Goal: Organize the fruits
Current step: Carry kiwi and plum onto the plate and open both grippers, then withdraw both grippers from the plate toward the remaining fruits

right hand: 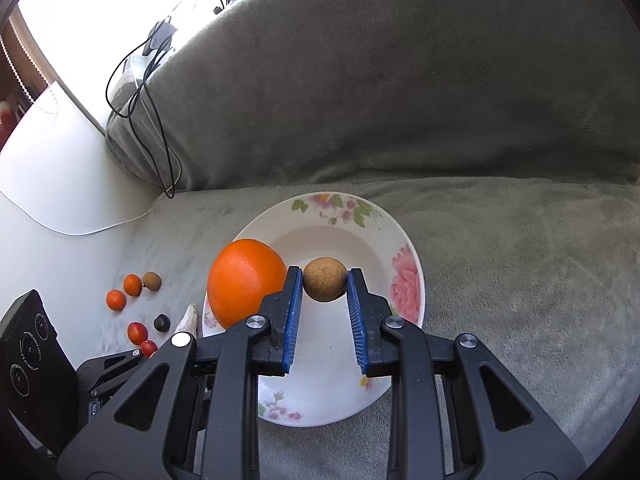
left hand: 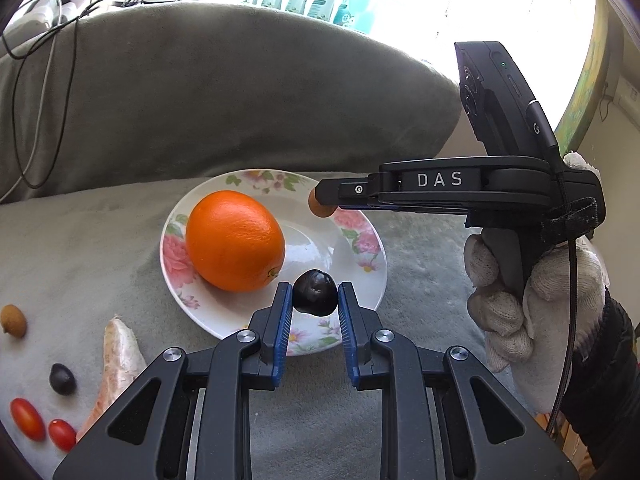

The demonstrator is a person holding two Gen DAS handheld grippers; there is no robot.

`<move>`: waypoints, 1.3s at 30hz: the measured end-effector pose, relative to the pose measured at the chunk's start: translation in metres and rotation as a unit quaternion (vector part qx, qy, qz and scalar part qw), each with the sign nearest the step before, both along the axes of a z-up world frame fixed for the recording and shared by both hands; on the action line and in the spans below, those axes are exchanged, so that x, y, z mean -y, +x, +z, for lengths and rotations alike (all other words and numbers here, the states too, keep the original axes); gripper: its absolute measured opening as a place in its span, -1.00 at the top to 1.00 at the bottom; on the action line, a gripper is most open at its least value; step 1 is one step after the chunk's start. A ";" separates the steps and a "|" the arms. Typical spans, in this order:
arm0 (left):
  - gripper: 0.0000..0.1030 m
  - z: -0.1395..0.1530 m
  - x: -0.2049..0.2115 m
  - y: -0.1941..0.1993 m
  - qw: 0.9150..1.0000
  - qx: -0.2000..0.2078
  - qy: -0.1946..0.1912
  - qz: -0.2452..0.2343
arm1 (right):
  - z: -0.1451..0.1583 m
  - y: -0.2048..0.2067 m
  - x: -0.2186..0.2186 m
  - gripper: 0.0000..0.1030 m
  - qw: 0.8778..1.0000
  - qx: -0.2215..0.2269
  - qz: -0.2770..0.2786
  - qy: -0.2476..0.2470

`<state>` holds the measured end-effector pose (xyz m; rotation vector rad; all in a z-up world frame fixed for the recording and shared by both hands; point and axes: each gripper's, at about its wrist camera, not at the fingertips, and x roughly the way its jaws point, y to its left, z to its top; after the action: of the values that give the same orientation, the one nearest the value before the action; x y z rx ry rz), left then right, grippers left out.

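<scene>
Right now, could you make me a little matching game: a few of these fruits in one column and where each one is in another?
Things:
1. orange
2. dark plum
3. round brown fruit
4. cherry tomatoes

Places:
A. pinched in the right gripper
B. lying on the grey blanket beside the plate
C. resting on the plate
D. pinched in the left gripper

Pairs: 1-C, 2-D, 3-A, 4-B
</scene>
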<state>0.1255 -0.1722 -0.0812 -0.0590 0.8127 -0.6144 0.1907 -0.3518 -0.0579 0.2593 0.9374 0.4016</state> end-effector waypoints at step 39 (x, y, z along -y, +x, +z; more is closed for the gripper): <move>-0.01 0.027 -0.023 -0.031 0.999 0.036 -0.003 0.020 | 0.031 -0.030 -0.003 -0.70 0.998 0.056 -0.035 0.000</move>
<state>0.0943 -0.1496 -0.0544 -0.0578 0.7388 -0.5777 0.1609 -0.3491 -0.0268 0.2664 0.8155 0.3491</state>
